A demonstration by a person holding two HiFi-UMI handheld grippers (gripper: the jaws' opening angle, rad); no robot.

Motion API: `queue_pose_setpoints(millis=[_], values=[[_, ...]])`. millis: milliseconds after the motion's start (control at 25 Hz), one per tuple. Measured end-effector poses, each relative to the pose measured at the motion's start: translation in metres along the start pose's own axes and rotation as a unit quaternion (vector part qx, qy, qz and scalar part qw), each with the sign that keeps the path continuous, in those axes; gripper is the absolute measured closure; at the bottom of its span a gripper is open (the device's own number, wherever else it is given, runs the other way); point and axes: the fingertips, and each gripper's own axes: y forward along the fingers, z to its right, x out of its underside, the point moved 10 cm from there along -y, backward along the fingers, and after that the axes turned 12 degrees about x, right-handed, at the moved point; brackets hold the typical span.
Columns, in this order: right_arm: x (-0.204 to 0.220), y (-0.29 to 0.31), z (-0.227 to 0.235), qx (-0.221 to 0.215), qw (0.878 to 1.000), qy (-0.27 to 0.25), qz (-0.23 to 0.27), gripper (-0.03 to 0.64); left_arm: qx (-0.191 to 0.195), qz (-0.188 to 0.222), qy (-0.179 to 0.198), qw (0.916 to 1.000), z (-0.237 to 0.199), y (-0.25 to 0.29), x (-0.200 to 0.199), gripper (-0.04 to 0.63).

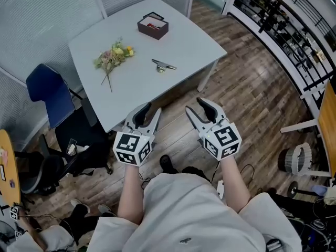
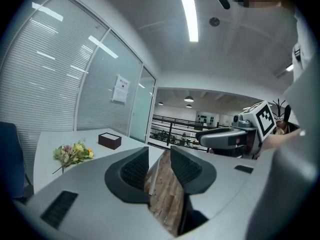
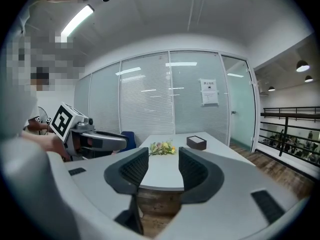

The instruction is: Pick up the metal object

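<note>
The metal object, small and silvery, lies on the pale grey table right of its middle. Neither gripper view shows it. Both grippers are held off the table's near edge, above the wooden floor. My left gripper is open with only floor between its dark pads. My right gripper is also open and empty, and it points at the table's near edge. Each gripper shows in the other's view, the right gripper and the left gripper.
A bunch of flowers lies on the table's left half. A dark box stands at its far side. A blue chair stands left of the table. A black railing runs along the right.
</note>
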Motion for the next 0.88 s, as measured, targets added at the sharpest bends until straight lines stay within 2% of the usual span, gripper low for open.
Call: queue_pose_setpoints(millis=[520, 880], values=[[0.013, 0.028, 0.005, 0.004, 0.999, 0.021, -0.028, 0.42, 0.022, -0.024, -0.018, 0.9993, -0.031, 0.029, 0.009, 0.439], [0.009, 0.081, 0.037, -0.008, 0.999, 0.029, -0.033, 0.414, 0.001, -0.031, -0.027, 0.9991, -0.069, 0.062, 0.002, 0.434]])
